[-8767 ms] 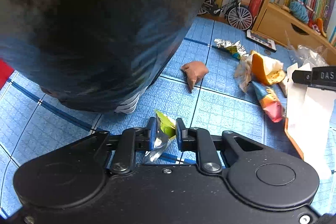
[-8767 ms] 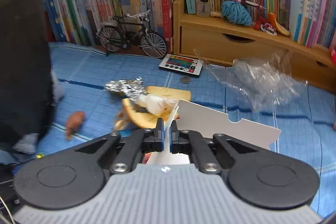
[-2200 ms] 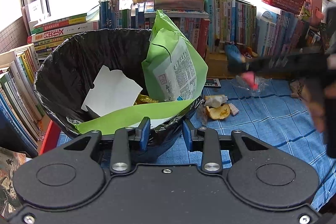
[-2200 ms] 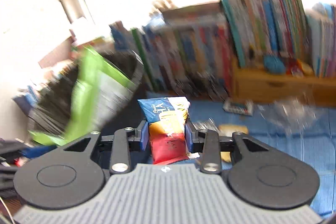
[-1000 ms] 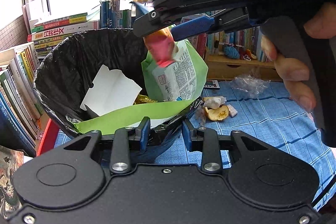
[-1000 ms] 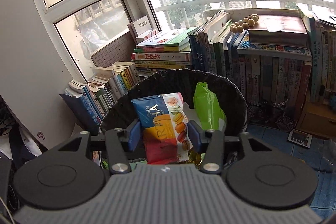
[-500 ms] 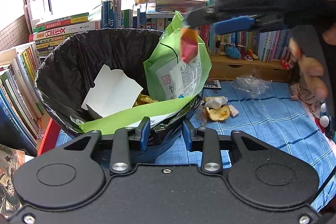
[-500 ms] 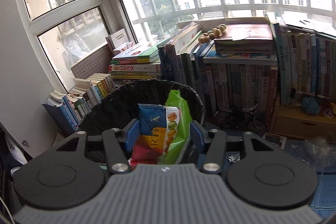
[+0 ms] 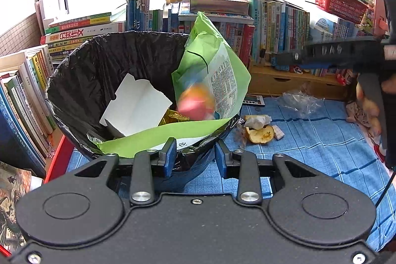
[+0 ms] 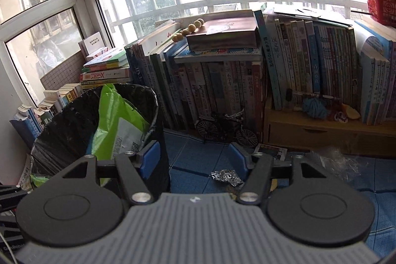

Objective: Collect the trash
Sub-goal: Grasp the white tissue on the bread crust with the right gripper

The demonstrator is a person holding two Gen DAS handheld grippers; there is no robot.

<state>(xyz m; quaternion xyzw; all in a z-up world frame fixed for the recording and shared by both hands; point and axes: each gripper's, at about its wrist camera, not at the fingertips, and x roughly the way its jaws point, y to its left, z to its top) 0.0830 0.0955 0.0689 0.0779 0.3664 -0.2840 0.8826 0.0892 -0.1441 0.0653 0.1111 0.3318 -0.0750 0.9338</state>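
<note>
Crumpled silver foil wrapper [image 10: 226, 177] lies on the blue floor just ahead of the spread, empty right tool [image 10: 195, 160], nearer than the spread left tool [image 9: 195, 155]

I see a round bin [image 9: 81, 81] with a black bag in it. A big green bag [image 9: 212, 71] sticks up out of it, next to a white card [image 9: 136, 105]. A blurry orange and pink snack packet [image 9: 195, 103] is in front of the green bag. On the blue cloth lie an orange peel [image 9: 259, 134], crumpled foil [image 10: 226, 176] and clear plastic [image 9: 298, 100].
</note>
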